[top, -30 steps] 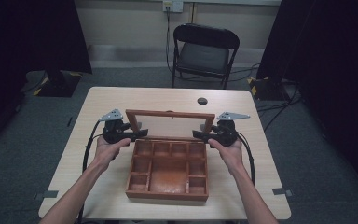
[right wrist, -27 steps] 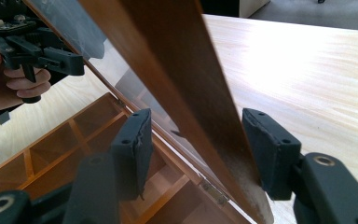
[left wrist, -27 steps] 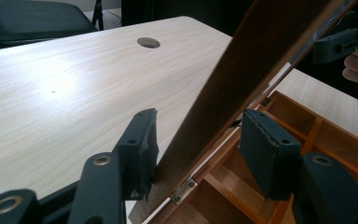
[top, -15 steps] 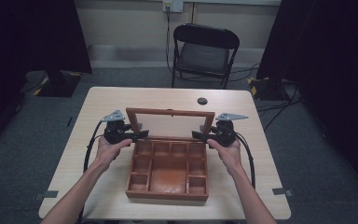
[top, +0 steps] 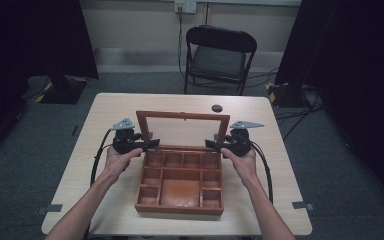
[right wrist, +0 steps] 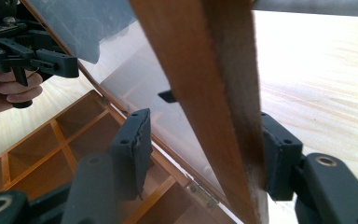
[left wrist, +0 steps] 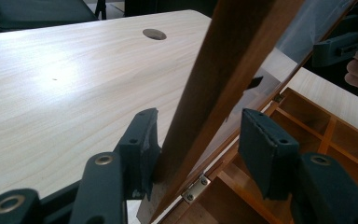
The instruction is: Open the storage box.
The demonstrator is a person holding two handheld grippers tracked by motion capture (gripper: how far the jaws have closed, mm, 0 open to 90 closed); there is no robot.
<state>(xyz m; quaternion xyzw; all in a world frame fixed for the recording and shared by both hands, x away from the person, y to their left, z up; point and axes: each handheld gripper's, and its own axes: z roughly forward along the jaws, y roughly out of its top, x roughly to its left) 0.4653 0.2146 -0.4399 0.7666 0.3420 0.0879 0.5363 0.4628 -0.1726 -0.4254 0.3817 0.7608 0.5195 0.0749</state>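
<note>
Two unclenched grippers, left gripper (top: 152, 143) and right gripper (top: 211, 144), astride lid (top: 182, 116) over pale table (top: 110, 107), chair (top: 219, 57) beyond.

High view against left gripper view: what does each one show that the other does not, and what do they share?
High view: the chair behind the table, the person's forearms, and the whole wooden box. Left gripper view: the brass hinge, and one of the fingers touching the lid's side rail while the other stands apart. Shared: the lid, the table and its round black cap.
</note>
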